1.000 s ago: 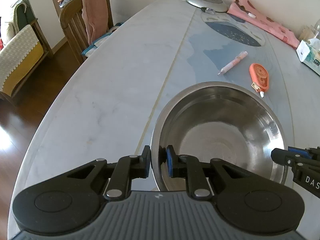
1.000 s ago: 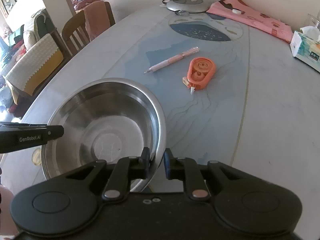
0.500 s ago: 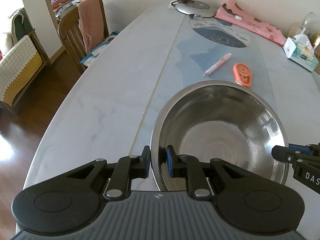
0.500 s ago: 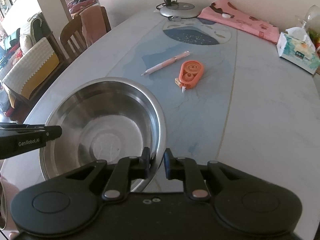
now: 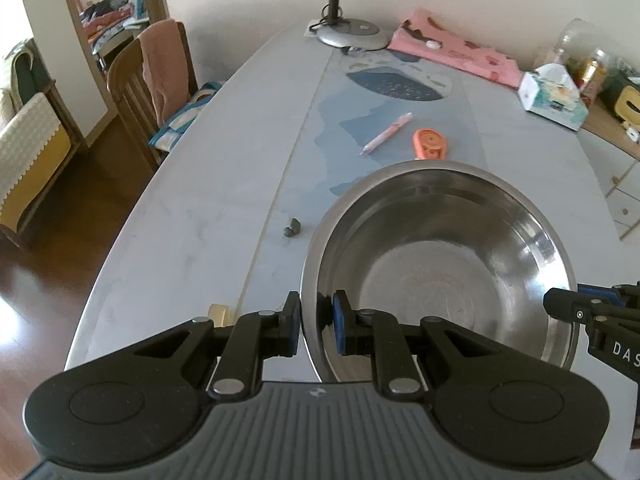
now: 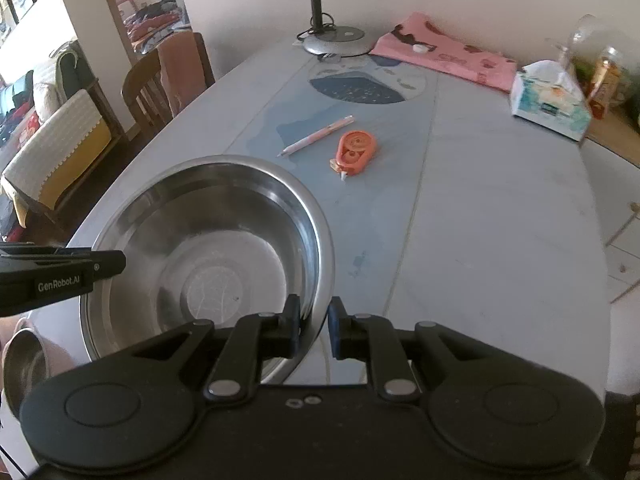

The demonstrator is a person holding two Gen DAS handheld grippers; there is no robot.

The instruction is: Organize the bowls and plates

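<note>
A large steel bowl (image 5: 436, 264) (image 6: 208, 240) hangs above the marble table (image 5: 192, 208), held by its rim on two sides. My left gripper (image 5: 316, 322) is shut on the bowl's left rim, one pad outside and one inside. My right gripper (image 6: 313, 324) is shut on the opposite rim in the same way. Each gripper's tip shows at the edge of the other's view. At the lower left of the right wrist view a smaller steel bowl (image 6: 28, 364) sits below, partly hidden.
On the table lie a pink pen (image 6: 318, 136), an orange correction-tape dispenser (image 6: 356, 151), a small dark lump (image 5: 292, 227) and a cream object (image 5: 219, 314). A lamp base (image 6: 334, 40), pink cloth (image 6: 444, 56) and tissue box (image 6: 550, 100) stand at the far end. A chair (image 5: 148, 80) stands left.
Both grippers have risen and drawn back with the bowl, so the table looks farther below. The dark lump, the cream object and the smaller bowl have come into view.
</note>
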